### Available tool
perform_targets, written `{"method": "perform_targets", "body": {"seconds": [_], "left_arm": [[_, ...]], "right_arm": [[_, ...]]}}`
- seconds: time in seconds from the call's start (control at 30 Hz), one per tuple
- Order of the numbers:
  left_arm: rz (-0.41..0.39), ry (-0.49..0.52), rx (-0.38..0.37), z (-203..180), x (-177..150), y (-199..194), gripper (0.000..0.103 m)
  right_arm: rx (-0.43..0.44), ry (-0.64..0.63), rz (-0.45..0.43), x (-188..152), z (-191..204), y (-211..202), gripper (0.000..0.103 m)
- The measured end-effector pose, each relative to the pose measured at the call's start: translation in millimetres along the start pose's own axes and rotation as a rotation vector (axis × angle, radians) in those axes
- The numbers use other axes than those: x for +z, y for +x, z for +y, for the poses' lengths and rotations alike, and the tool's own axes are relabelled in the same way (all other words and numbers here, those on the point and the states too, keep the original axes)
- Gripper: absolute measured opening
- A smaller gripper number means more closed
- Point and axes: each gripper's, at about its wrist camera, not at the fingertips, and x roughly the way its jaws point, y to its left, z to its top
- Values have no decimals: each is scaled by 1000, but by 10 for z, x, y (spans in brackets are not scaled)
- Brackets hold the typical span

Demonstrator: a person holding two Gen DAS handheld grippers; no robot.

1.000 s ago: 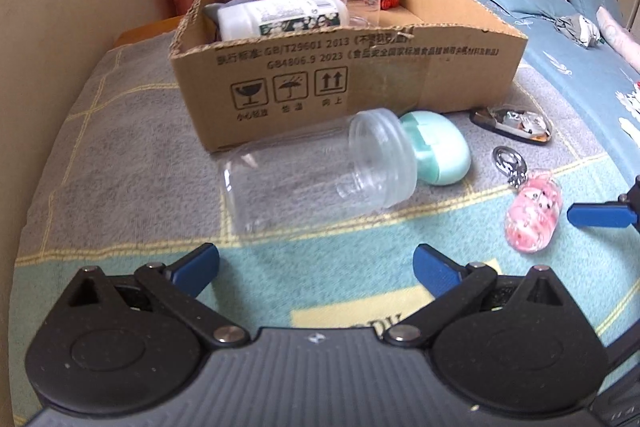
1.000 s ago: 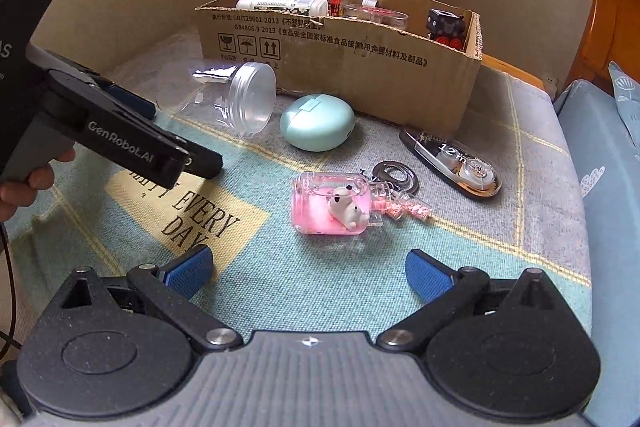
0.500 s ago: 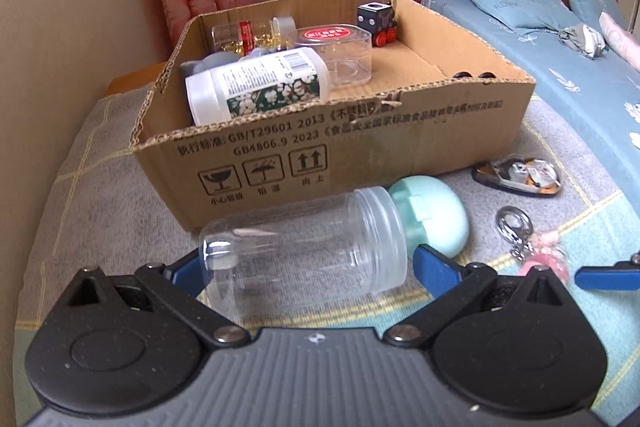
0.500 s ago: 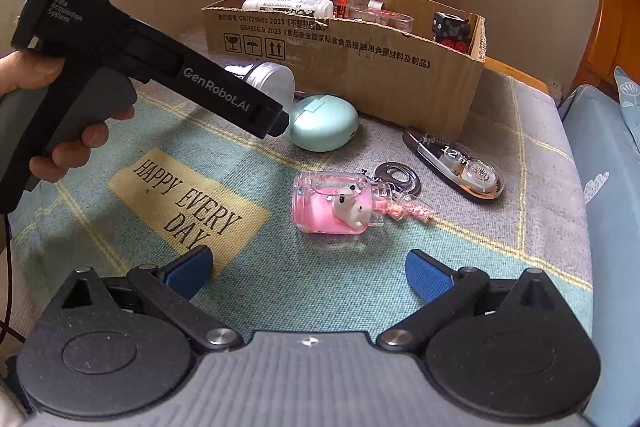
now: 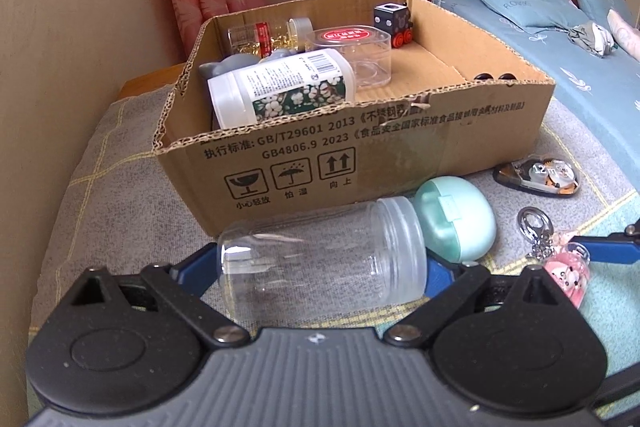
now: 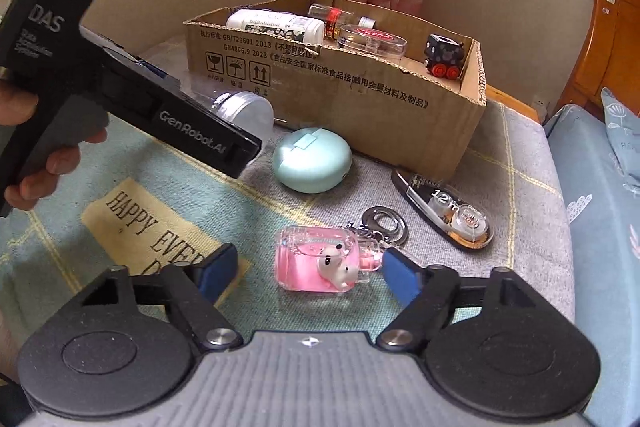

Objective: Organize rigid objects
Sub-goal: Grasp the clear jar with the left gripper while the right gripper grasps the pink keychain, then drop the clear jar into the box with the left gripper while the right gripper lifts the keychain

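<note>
A clear plastic jar (image 5: 320, 259) lies on its side on the blanket in front of the cardboard box (image 5: 360, 163). My left gripper (image 5: 316, 267) is open, its blue fingers at either end of the jar; I cannot tell if they touch it. My right gripper (image 6: 310, 269) is open, its fingers on either side of the pink keychain bottle (image 6: 320, 265). The jar's lid end (image 6: 244, 111) shows behind the left gripper's body in the right wrist view.
A mint round case (image 5: 456, 225) touches the jar's lid. A correction tape (image 6: 448, 213) lies by the box's corner. The box (image 6: 360, 95) holds a white bottle (image 5: 280, 87), a clear tub (image 5: 352, 51), a toy train (image 5: 394, 19) and a small bottle. A bed is on the right.
Both grippers moved forward. The left now straddles the clear jar. The right closed in around the pink keychain bottle.
</note>
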Motion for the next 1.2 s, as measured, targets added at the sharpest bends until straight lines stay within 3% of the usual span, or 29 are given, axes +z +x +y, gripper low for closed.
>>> {"method": "perform_targets", "body": {"seconds": [0.1, 0.13, 0.43, 0.8, 1.0, 1.2], "left_arm": [[3, 12, -2, 15, 6, -20, 92], [1, 19, 1, 21, 9, -32, 92], [11, 99, -32, 61, 52, -246, 92], [-11, 225, -140, -46, 227, -653, 92], [-58, 235, -193, -159, 483, -784, 92], [-116, 215, -221, -300, 949, -694, 92]], "right_arm": [[-1, 7, 10, 24, -33, -17, 59], [-1, 6, 16, 34, -48, -19, 58], [19, -23, 29, 102, -171, -149, 56], [75, -70, 22, 252, -326, -428, 56], [82, -76, -7, 389, -453, -586, 56], [48, -83, -49, 546, -600, -724, 55]]}}
